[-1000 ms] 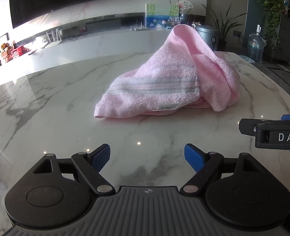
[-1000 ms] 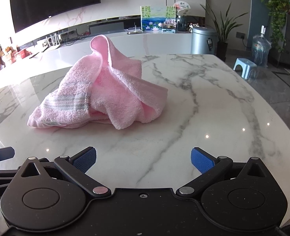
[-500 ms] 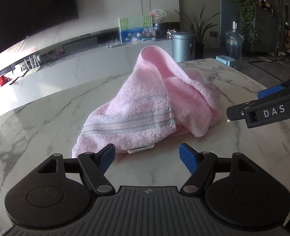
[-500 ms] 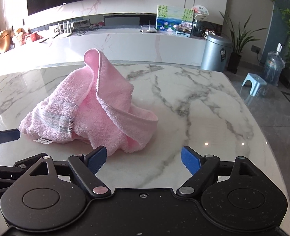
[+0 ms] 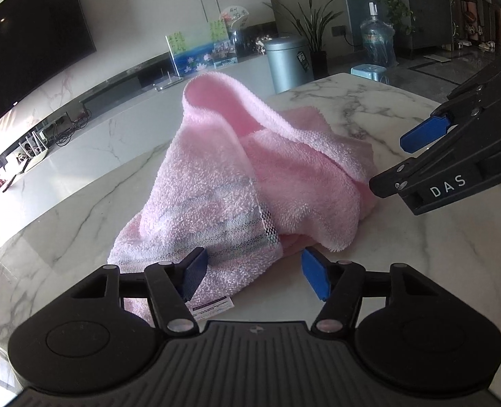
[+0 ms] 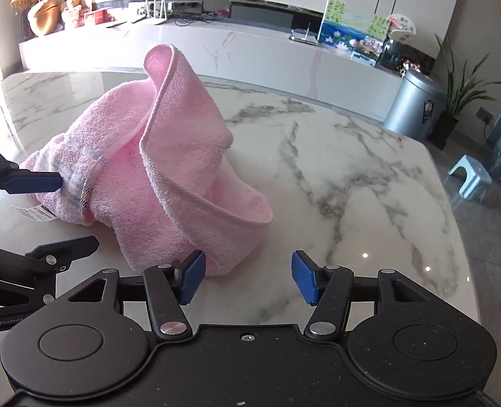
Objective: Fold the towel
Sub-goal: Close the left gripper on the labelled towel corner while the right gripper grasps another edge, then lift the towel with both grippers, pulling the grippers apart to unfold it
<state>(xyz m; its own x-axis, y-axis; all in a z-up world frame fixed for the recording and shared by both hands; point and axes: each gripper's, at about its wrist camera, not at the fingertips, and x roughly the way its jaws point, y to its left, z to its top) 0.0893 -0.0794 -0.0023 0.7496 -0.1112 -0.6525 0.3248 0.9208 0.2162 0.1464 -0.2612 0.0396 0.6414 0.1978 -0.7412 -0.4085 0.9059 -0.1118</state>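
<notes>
So the towel [image 5: 250, 183] is a soft, light, floppy heap on the table [image 6: 369, 183], my left gripper [image 5: 250, 273] and right gripper [image 6: 247, 276] both wide open, empty, at its near hems, where I'd pinch.

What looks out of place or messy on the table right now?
Only the towel: it sits crumpled in a heap on the marble table, one edge standing up in a peak, its label sticking out. Both grippers, left and right, are open.

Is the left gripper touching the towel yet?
Cannot tell. In the right wrist view a blue pad of the left gripper meets the striped band of the towel, but no view shows whether it presses or merely overlaps.
</notes>
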